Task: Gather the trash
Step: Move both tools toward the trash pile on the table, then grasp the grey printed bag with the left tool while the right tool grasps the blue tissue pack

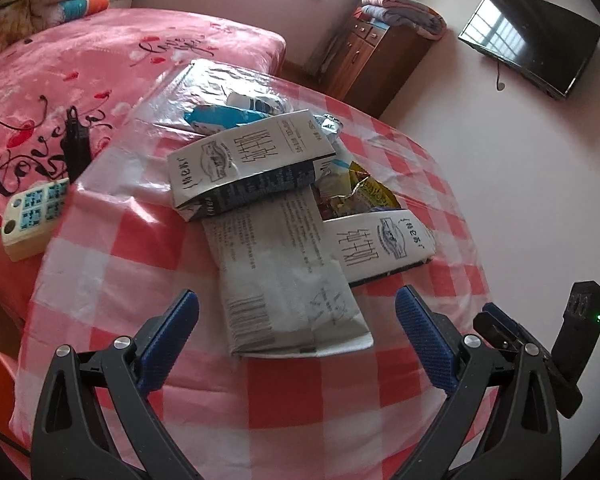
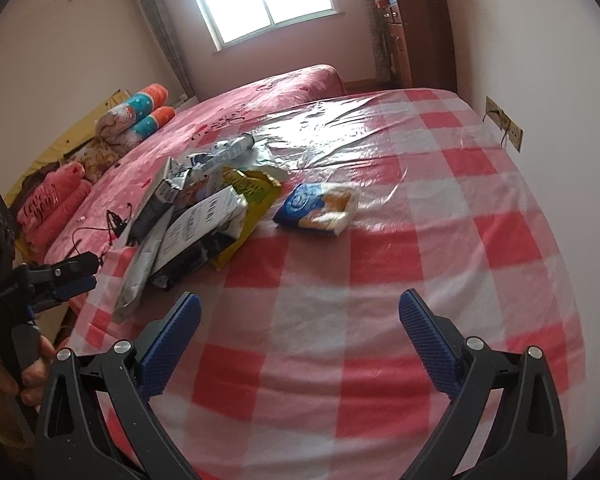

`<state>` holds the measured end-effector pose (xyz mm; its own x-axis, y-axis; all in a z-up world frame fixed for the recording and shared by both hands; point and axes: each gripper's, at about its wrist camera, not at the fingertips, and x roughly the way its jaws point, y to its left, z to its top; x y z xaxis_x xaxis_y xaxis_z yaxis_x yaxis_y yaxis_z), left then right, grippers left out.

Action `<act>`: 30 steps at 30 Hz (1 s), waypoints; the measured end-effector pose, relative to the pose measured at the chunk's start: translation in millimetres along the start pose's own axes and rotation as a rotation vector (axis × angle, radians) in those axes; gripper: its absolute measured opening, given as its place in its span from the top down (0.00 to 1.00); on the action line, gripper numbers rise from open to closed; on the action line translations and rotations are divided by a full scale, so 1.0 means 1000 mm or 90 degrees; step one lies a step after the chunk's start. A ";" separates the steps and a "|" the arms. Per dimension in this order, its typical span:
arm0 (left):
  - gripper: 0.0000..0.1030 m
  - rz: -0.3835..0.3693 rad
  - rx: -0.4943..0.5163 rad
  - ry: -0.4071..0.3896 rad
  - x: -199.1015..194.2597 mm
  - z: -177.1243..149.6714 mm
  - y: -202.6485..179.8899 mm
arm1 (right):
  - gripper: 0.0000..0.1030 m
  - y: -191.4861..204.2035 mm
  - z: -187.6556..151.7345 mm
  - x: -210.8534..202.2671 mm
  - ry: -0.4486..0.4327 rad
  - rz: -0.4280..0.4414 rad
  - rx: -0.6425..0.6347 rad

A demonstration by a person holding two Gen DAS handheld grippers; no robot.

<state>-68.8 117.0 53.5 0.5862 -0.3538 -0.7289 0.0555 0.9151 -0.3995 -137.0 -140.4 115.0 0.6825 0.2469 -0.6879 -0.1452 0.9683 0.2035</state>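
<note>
A heap of trash lies on the red-and-white checked table (image 1: 284, 396): a flattened grey-white carton (image 1: 284, 280) nearest me, a second carton (image 1: 248, 160) stacked behind it, a third (image 1: 380, 244) to the right, a yellow wrapper (image 1: 364, 192) and blue-white packets (image 1: 228, 116). My left gripper (image 1: 298, 320) hangs open just short of the nearest carton, nothing between its fingers. In the right wrist view the heap (image 2: 196, 220) sits left of centre, with a blue-and-orange packet (image 2: 320, 208) lying apart. My right gripper (image 2: 300, 328) is open over bare cloth.
A pink bed (image 1: 100, 64) borders the table on the left, with a cream remote (image 1: 32, 216) and a black charger (image 1: 76, 140) on it. A wooden cabinet (image 1: 380, 56) and a wall TV (image 1: 532, 40) stand behind. A hand (image 2: 28, 376) holds the left gripper (image 2: 60, 276).
</note>
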 end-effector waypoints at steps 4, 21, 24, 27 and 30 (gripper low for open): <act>0.04 0.013 -0.014 0.016 0.015 0.009 -0.001 | 0.25 -0.007 0.016 0.016 0.014 -0.005 -0.025; 0.04 0.064 -0.058 0.063 0.064 0.035 0.017 | 0.13 -0.012 0.061 0.084 0.062 -0.003 -0.148; 0.04 0.064 -0.066 0.068 0.069 0.036 0.020 | 0.11 -0.004 0.065 0.097 0.080 -0.001 -0.189; 0.08 0.057 -0.079 0.070 0.073 0.037 0.022 | 0.11 0.003 0.067 0.109 0.096 -0.021 -0.239; 0.12 0.049 -0.082 0.068 0.074 0.039 0.021 | 0.11 0.005 0.070 0.119 0.105 -0.026 -0.261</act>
<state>7.3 118.0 13.0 0.4957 -0.3078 -0.8121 -0.0944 0.9104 -0.4027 -6.2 -108.6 82.9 0.5751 0.1787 -0.7983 -0.4152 0.9046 -0.0966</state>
